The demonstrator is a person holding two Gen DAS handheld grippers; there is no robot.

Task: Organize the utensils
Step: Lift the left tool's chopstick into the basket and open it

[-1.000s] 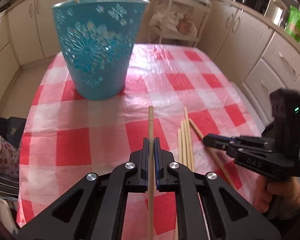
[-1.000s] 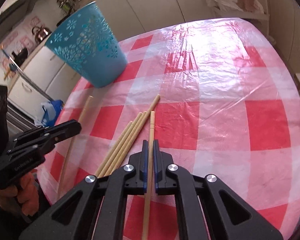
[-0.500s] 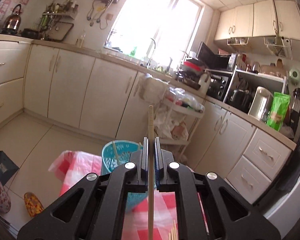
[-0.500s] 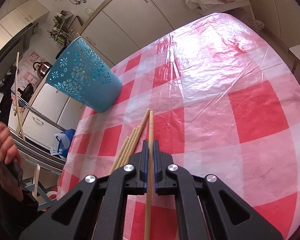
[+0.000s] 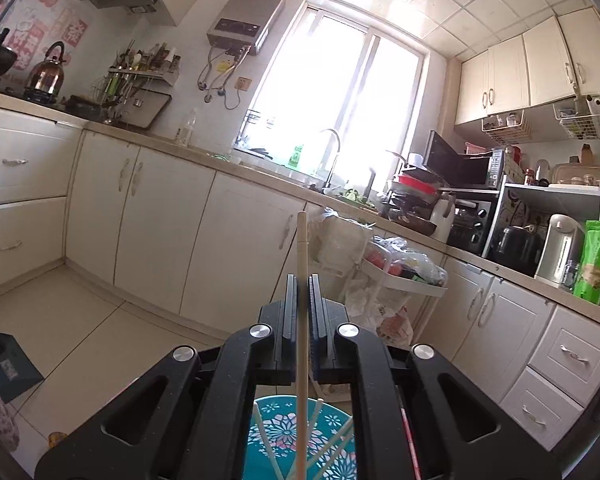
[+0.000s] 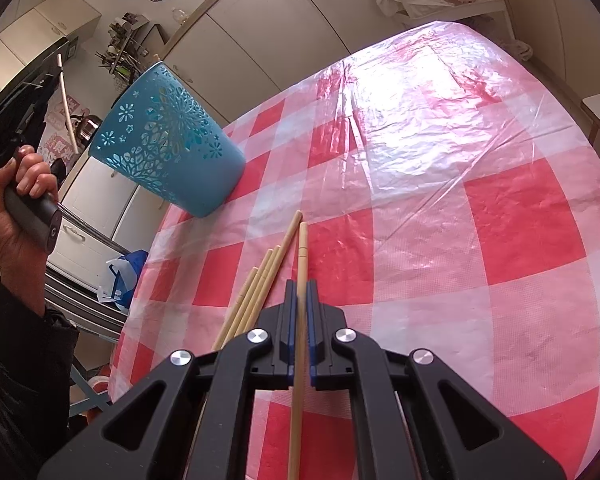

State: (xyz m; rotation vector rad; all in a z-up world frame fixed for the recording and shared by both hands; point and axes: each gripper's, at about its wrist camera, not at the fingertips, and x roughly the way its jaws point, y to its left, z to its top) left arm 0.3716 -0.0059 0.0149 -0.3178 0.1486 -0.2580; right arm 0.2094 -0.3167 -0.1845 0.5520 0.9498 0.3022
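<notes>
A kitchen tabletop (image 6: 500, 168) under a red-and-white checked cloth, midway through a chopstick tidy-up; nearest the lens, the right tool (image 6: 299, 312) is clamped on one chopstick (image 6: 302, 256), angled down above the cloth with the stick's tip just beside four loose chopsticks (image 6: 260, 280) lying bunched together; beyond them stands the blue cut-out basket (image 6: 168, 148), near the tabletop's left edge; farther left, the person's left hand (image 6: 20, 196) lifts the other tool high beside the basket.

From that left tool (image 5: 303, 300), pads pressed together on a second chopstick (image 5: 302, 264), the basket's open mouth (image 5: 280, 432) sits directly below, several sticks already leaning inside; the held stick runs nearly level toward the kitchen cupboards, so a clean drop likely calls for tipping it lower end first into the mouth, then letting go only once the end is past the rim, lest it bounce out or catch the patterned holes.

Only the right view shows the sticks waiting on the cloth and the hand on the left handle; only the left view looks into the basket and shows its contents.
</notes>
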